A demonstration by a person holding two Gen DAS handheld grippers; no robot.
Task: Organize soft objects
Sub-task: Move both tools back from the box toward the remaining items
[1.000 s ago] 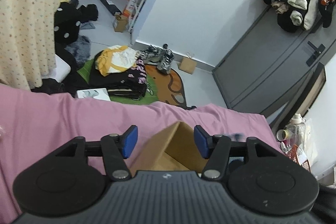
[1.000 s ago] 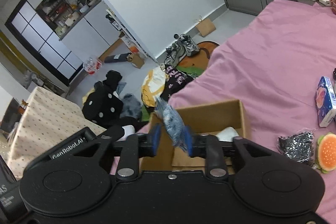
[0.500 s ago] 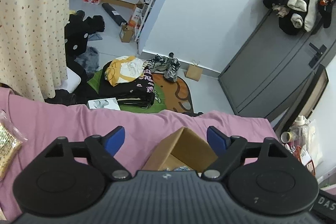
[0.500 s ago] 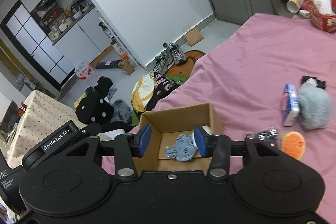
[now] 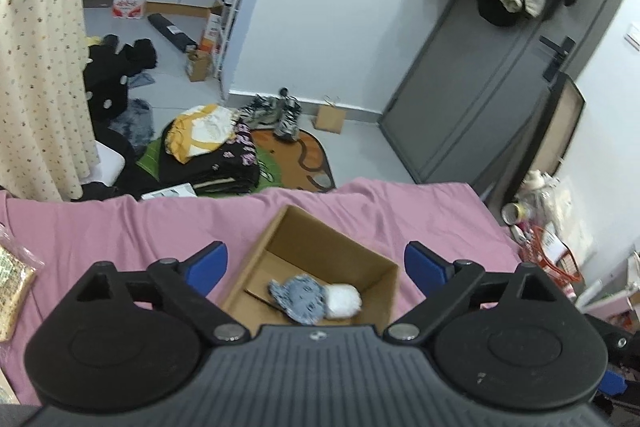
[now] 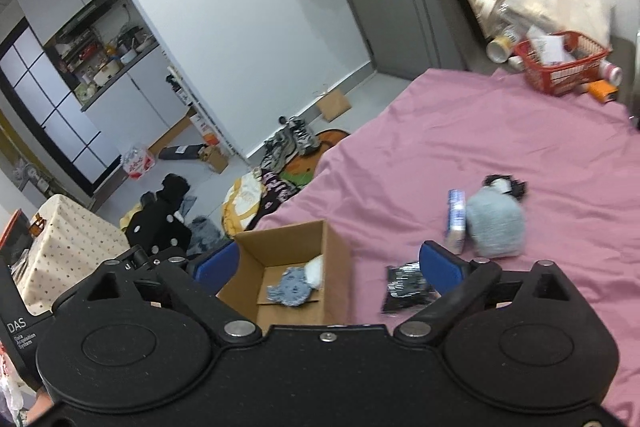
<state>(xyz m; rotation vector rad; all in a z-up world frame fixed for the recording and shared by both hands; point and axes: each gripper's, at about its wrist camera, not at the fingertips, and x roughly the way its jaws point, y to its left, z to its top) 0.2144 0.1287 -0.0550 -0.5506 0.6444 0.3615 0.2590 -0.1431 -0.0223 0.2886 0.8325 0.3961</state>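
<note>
Sitting low center of both views was the cardboard box (image 5: 320, 247), with a crumpled blue-grey cloth (image 5: 298, 297) and white puff (image 5: 342, 301) inside. Both the left gripper (image 5: 316, 263) and right gripper (image 6: 330, 263) hung spread wide, empty (wrinkly pink sheet (image 6: 460, 131) underneath, fuzzy grey plush (image 6: 496, 225) right).

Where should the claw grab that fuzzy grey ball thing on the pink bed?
Probably the grey plush around its rounded middle, coming down from above. It lies low on the pink sheet, with the blue-and-white packet tight against its left side, so fingers fit best front and back. The right gripper is open, empty.
</note>
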